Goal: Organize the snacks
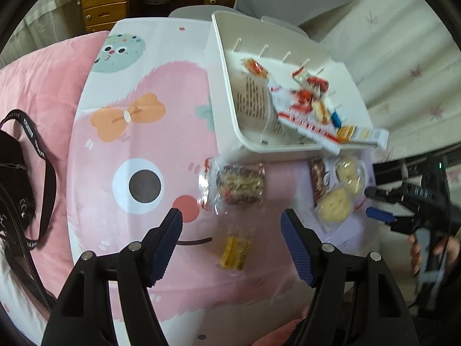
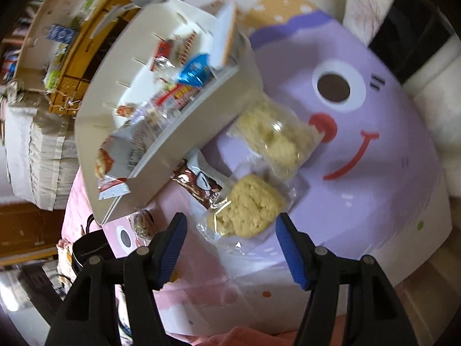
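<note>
Two handheld grippers over a cartoon-print table cover [image 1: 138, 132], both pointing steeply down. Left gripper [image 1: 233, 219]: jaws apart, nothing between the pads, empty. Right gripper [image 2: 230, 225]: jaws apart too, nothing clamped; the near cookie pack [image 2: 247, 210] sits on the cover in line with the gap, pads not touching it. A hand [image 1: 417, 255] shows on the right gripper's handle in the left wrist view.

One white bin [image 1: 227, 95] stands on the cover, loaded with a loose heap of wrapped snacks; blurred, so no firm count, but at least five packs. One long red-and-white pack [image 1: 308, 127] pokes out over the bin's near rim.

Loose snacks on the cover, outside the bin, five counted:
- two clear packs of pale cookies, the near one and a far one [image 2: 273, 135], touching each other
- one brown wrapped bar [image 2: 198, 184], just beside the cookies, against the bin's wall
- one clear pack of a dark nutty cake [image 1: 239, 186], just in front of the bin
- one small yellow candy [image 1: 234, 252], nearest the left gripper

One black bag [image 1: 14, 178] with a strap lies off to the side on pink bedding [image 1: 49, 75].
</note>
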A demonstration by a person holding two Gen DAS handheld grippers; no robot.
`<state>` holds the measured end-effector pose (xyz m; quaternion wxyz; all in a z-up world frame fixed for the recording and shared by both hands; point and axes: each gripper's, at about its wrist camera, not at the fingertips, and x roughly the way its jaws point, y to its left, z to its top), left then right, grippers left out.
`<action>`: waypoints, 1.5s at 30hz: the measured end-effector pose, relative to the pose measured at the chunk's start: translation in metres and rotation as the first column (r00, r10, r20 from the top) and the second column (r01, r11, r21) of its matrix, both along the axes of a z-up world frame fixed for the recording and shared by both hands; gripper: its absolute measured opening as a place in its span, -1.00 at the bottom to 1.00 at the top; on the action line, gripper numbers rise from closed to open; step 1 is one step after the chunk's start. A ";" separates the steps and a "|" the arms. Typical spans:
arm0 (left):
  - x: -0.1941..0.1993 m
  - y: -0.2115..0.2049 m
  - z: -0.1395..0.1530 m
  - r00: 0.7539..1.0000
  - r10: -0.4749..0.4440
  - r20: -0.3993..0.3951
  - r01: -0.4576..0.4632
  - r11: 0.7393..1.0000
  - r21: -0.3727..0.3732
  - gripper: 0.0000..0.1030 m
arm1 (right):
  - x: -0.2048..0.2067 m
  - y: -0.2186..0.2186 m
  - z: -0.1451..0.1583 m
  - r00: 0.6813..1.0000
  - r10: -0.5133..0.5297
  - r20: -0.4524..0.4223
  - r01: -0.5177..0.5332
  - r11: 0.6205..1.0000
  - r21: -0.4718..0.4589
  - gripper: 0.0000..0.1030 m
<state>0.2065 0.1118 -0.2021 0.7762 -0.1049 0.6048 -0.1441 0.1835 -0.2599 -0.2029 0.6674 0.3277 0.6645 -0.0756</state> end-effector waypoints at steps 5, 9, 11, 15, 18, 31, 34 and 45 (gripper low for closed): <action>-0.005 -0.014 -0.018 0.998 -0.069 -0.013 0.069 0.996 0.049 0.35 | -0.002 -0.003 -0.024 0.993 -0.082 -0.085 0.084 0.996 0.023 0.25; -0.007 -0.023 -0.035 0.992 -0.109 -0.065 0.112 0.992 0.049 0.35 | -0.003 -0.007 -0.041 0.975 -0.149 -0.168 0.149 0.989 -0.012 0.25; -0.009 -0.029 -0.044 0.988 -0.126 -0.091 0.131 0.990 0.058 0.35 | -0.004 -0.010 -0.049 0.964 -0.175 -0.202 0.174 0.984 -0.021 0.25; -0.013 -0.038 -0.060 0.980 -0.150 -0.133 0.161 0.984 0.078 0.35 | -0.007 -0.012 -0.057 0.950 -0.221 -0.220 0.223 0.975 -0.013 0.25; -0.016 -0.042 -0.071 0.975 -0.156 -0.160 0.170 0.982 0.082 0.34 | -0.006 -0.011 -0.060 0.944 -0.247 -0.220 0.250 0.968 -0.016 0.27; -0.024 -0.061 -0.099 0.955 -0.200 -0.218 0.230 0.965 0.125 0.10 | 0.009 -0.001 -0.075 0.927 -0.267 -0.265 0.260 0.964 -0.061 0.34; -0.022 -0.066 -0.099 0.955 -0.207 -0.211 0.238 0.962 0.135 -0.01 | 0.009 0.001 -0.075 0.926 -0.266 -0.269 0.256 0.964 -0.071 0.34; -0.020 -0.068 -0.101 0.957 -0.201 -0.208 0.218 0.974 0.061 -0.46 | 0.002 0.037 -0.068 0.935 -0.246 -0.254 0.228 0.969 -0.099 0.06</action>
